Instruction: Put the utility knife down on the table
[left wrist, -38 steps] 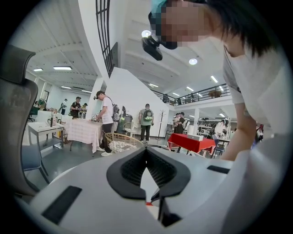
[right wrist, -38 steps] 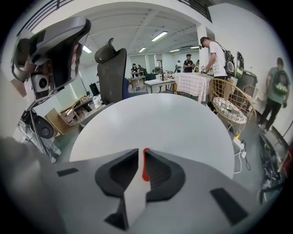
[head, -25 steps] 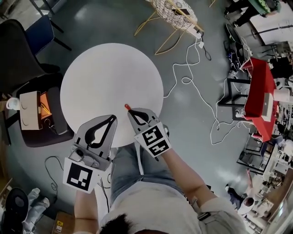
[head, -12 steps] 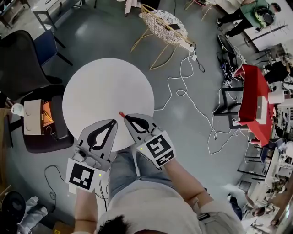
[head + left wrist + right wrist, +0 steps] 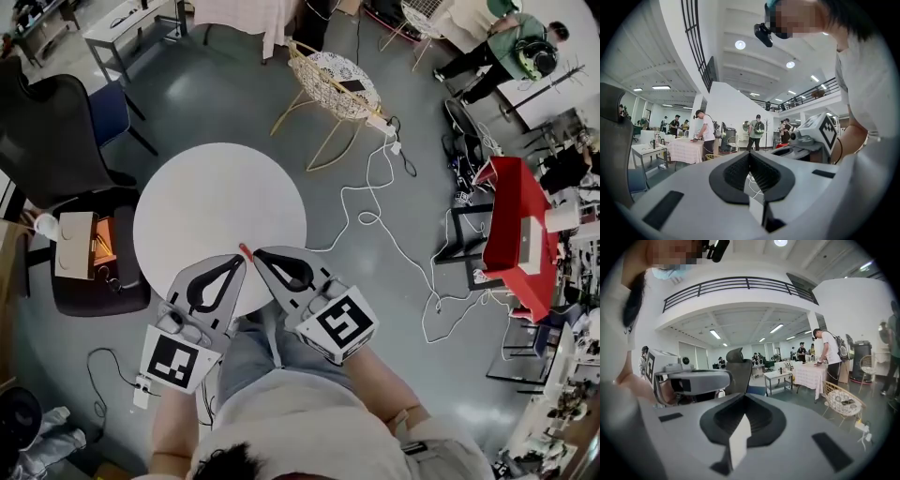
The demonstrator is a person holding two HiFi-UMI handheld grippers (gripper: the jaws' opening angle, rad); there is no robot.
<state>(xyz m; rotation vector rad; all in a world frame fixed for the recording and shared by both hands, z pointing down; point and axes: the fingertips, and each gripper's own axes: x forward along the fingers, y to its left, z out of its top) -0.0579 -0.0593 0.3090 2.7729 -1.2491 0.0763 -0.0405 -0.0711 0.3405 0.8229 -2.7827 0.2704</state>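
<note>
Above the table (image 5: pixel 216 197) edge both grippers point forward, tips close together. Left gripper (image 5: pixel 232 262) is closed and empty; right gripper (image 5: pixel 262 254) clamps the knife (image 5: pixel 245 251).

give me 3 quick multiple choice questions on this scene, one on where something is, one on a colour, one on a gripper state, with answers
1. Where is the knife?
A. at the tip of the right gripper
B. lying mid-table
C. on the floor

2. What colour is the table?
A. black
B. white
C. red

3. How do the jaws of the left gripper stand?
A. wide apart
B. shut on a cup
C. shut, empty

Answers:
1 A, its red end pokes out of the right gripper's closed tips by the table's near edge.
2 B, the round top is plain white.
3 C, the left gripper view shows the tips together with nothing between them.
</note>
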